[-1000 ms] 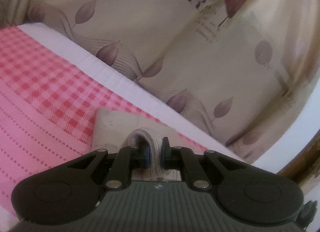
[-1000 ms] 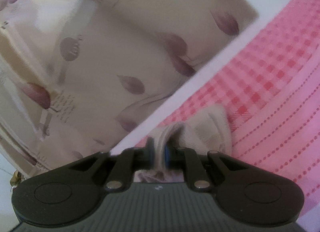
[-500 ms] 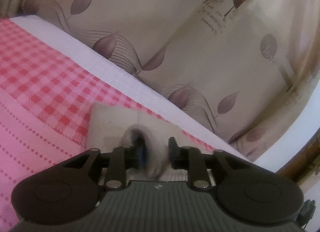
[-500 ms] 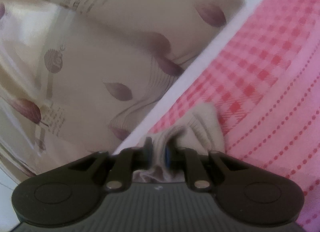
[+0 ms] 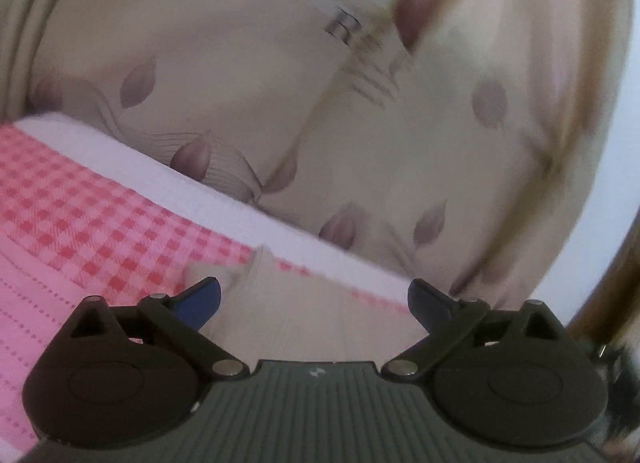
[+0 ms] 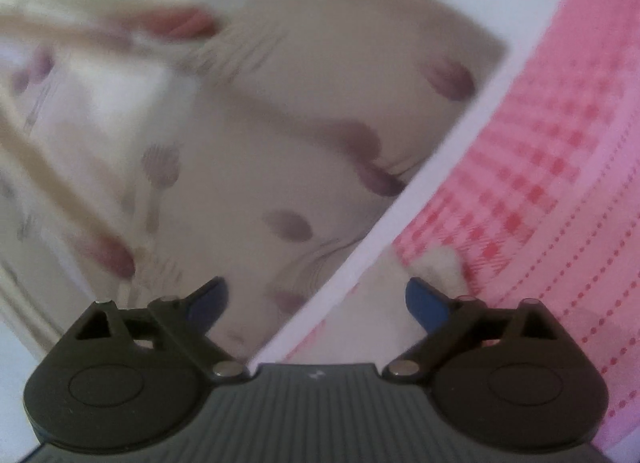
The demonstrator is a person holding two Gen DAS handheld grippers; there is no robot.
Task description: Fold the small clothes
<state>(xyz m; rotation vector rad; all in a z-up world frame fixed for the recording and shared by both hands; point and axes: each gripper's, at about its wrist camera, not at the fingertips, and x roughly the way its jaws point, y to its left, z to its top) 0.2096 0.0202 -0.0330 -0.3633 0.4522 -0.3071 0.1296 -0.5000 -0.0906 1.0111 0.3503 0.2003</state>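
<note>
- Left gripper (image 5: 314, 299): jaws opening wide, small cream knit garment (image 5: 296, 315) lying loose between them on the pink checked bedsheet (image 5: 80, 203).
- Right gripper (image 6: 316, 299): jaws opening, garment (image 6: 442, 265) beside its right finger.

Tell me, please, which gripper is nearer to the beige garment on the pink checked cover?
Left. The left gripper, jaws opening, straddles the beige garment; the right gripper, also opening, has it by one fingertip.

Your left wrist view looks low and close along its fingers (image 5: 208, 299) over the bed (image 5: 80, 231), toward the curtain (image 5: 240, 83). Your right wrist view faces the same curtain (image 6: 280, 123), bed (image 6: 560, 183) at right. Both share the bed edge and the beige cloth (image 5: 304, 315) (image 6: 440, 263).
</note>
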